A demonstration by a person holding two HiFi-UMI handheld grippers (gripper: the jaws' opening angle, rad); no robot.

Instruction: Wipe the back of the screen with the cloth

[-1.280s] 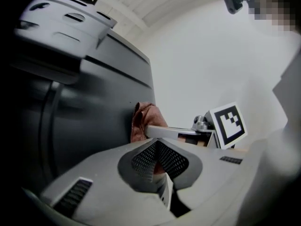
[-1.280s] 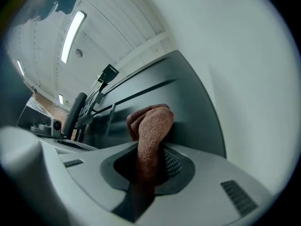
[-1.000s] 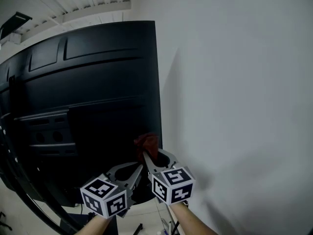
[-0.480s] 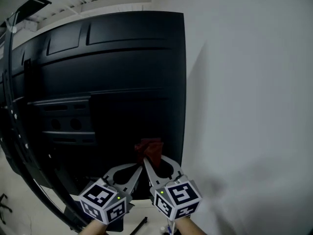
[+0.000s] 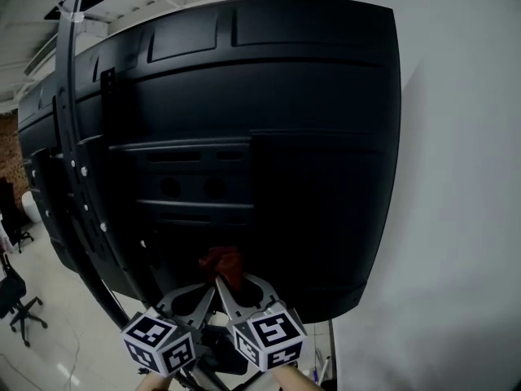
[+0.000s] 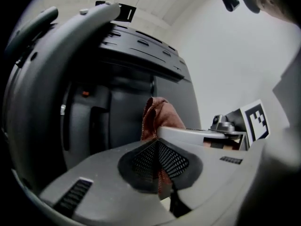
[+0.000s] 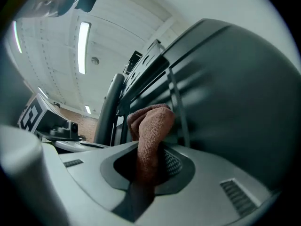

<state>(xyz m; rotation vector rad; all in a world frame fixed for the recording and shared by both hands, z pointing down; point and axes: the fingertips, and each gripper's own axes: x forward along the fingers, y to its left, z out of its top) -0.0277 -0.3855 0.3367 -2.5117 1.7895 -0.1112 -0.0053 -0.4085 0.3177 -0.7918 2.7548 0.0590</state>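
Observation:
The big black back of the screen (image 5: 269,120) fills the head view. A red-brown cloth (image 5: 221,262) is bunched against its lower part. Both grippers come up from the bottom edge and meet at the cloth. My left gripper (image 5: 212,290) is shut on the cloth (image 6: 157,117), and a strip of it shows between the mesh pads. My right gripper (image 5: 223,283) is shut on the cloth (image 7: 151,126) too, with the bunch sticking out past the jaws toward the screen (image 7: 225,88). The gripper tips hide where the cloth touches the panel.
A white wall (image 5: 464,218) stands right of the screen. A black curved stand arm (image 5: 75,161) with bolts runs down the screen's left side. An office chair (image 5: 18,304) stands on the floor at lower left. The right gripper's marker cube (image 6: 256,121) shows in the left gripper view.
Both grippers and the cloth have slid left along the screen's lower back, away from its right edge. The screen now fills far more of the head view.

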